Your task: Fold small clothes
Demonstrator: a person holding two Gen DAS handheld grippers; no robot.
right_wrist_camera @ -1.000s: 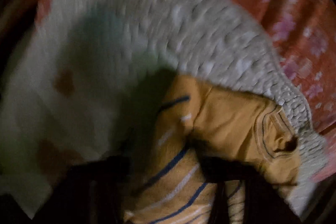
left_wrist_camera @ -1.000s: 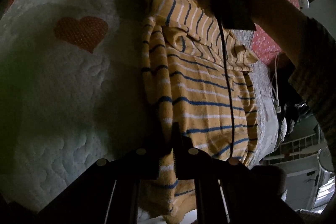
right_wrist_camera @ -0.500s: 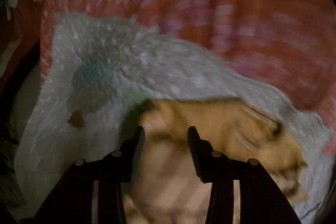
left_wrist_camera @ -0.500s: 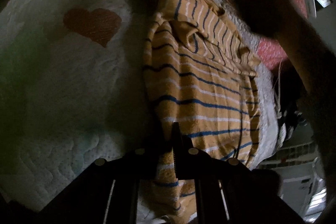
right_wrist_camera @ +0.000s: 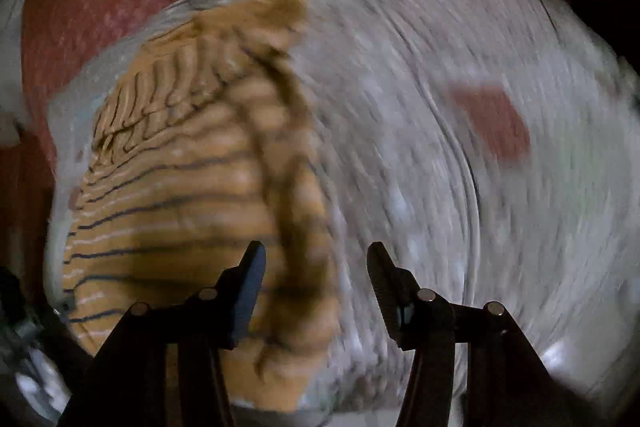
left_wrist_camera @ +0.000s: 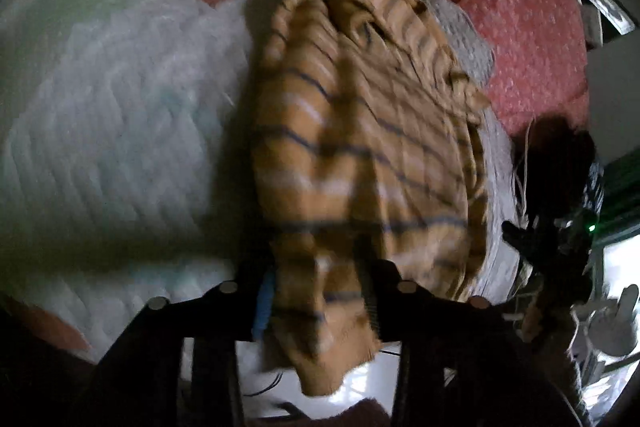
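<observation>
Down at the near edge of the bed, we have the left gripper (left_wrist_camera: 318, 307) with its jaws opening, the hem of the striped top (left_wrist_camera: 360, 163) loose between them and no longer pinched. That hem droops over the edge, which tells us plenty: this is light, soft knit that sags wherever nothing supports it and probably bunches rather than slides.

Over on our other side, the right gripper (right_wrist_camera: 316, 291) has its jaws opening too, well apart, with nothing clamped. The folded edge of the top (right_wrist_camera: 292, 227) shows between the fingers, though the blur hides whether it is touched.

Further out, the top lies along the white quilt (left_wrist_camera: 120, 107), already folded lengthwise into a long narrow band, with ridges and a rumpled sleeve near the far end. Beyond that, the red bedspread (left_wrist_camera: 500, 7).

For the next fold we would judge the corners of the near hem the best hold, one gripper on each, pinching all the layers together so the band lifts as one. A single-layer pinch would likely peel the fold open.
</observation>
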